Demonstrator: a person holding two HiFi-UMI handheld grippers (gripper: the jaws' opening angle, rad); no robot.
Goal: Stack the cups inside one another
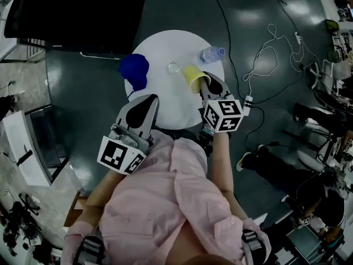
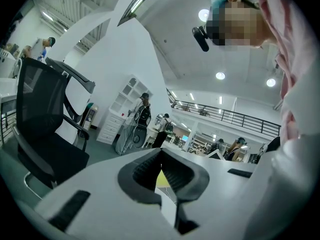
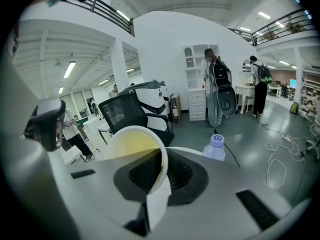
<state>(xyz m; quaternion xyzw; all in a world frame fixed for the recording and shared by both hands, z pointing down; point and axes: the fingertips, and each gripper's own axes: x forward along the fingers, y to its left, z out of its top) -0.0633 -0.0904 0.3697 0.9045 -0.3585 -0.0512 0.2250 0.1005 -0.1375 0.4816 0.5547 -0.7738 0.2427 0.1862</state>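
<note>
The person wore a pale pink shirt point(image 1: 165, 203) with long, creased sleeves, and a dark strap point(image 1: 252, 243) showed at each lower corner of it. The left gripper point(image 1: 153, 99) and the right gripper point(image 1: 212, 80) were both light grey, with smooth rounded jaws lined by black ribbed pads point(image 3: 144, 173) around a dark oval hollow. Each carried a white cube printed with black square markers, the left cube point(image 1: 120, 154) and the right cube point(image 1: 223, 115).

I'm looking down on a dark, glossy floor point(image 1: 83, 87) around the round white table point(image 1: 165, 46), with a black office chair point(image 1: 71, 15) upper left, white cables point(image 1: 275, 39) upper right, white walls point(image 3: 160, 49) and ceiling lights point(image 2: 220, 76).
</note>
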